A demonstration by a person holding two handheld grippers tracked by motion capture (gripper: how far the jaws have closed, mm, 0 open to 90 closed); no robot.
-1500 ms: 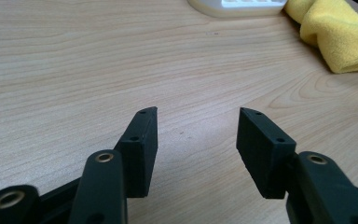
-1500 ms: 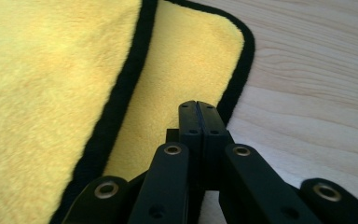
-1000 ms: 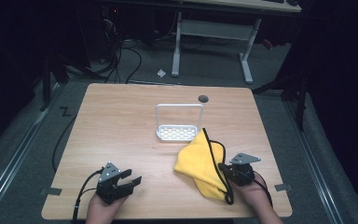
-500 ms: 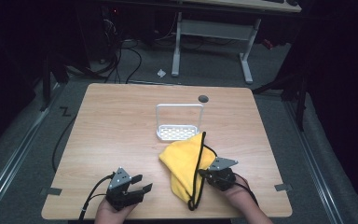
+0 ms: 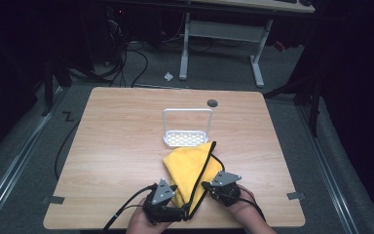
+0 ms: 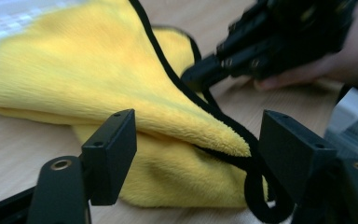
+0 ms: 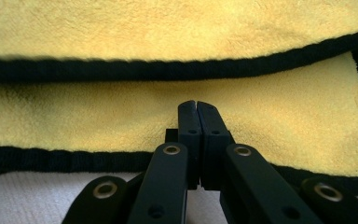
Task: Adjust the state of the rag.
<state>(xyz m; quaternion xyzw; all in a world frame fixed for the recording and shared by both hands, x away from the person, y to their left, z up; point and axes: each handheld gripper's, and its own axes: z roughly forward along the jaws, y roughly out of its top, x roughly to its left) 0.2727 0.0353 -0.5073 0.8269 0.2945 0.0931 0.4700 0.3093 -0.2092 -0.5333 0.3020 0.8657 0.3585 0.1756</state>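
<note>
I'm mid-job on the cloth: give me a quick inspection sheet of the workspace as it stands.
Surface: wooden table, round hole at far edge.
Job's things: yellow cloth with black edging, folded, near front edge.
Clutter: white rack just behind the cloth.
Grippers: left gripper open, jaws just been opening, cloth corner between them, not pressed. Right gripper jaws closed together at the cloth; whether cloth is pinched cannot be told.
Cables: one trails from the left gripper off the front edge.
Surroundings: dark floor, cables, desk legs behind the table.
</note>
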